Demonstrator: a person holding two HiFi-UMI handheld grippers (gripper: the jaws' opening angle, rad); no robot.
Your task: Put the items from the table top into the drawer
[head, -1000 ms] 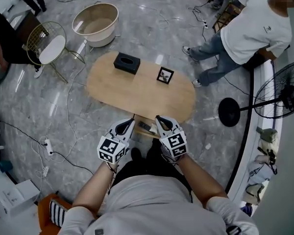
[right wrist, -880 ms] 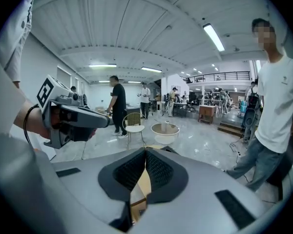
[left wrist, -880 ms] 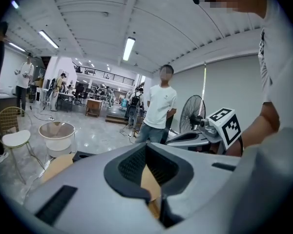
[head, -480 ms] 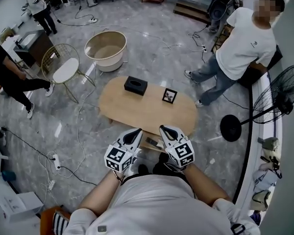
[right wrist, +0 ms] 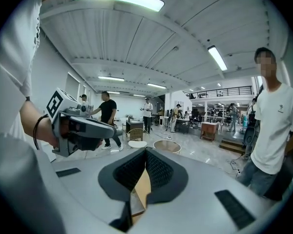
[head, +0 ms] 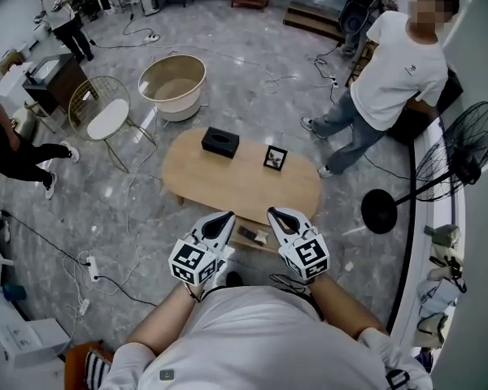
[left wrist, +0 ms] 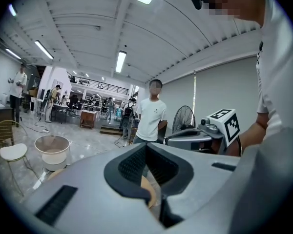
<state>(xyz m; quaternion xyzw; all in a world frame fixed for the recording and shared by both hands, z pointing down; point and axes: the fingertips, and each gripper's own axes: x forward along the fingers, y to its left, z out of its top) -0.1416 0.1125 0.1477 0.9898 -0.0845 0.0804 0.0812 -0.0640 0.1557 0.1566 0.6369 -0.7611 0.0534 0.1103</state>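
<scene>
A black box and a small black picture frame stand on the oval wooden table. Under the table's near edge a drawer stands pulled out, with something dark in it. My left gripper and right gripper hang side by side above the drawer, well short of both items. Both are shut and hold nothing. In the left gripper view the left gripper points almost level into the room, as the right gripper does in its own view.
A person in a white T-shirt stands beyond the table's right end, next to a floor fan. A round tub and a gold wire chair stand at the far left. Cables and a power strip lie on the floor.
Both grippers have risen side by side, still shut. The head view has lifted, so the table sits lower in the picture and more of the room shows.
</scene>
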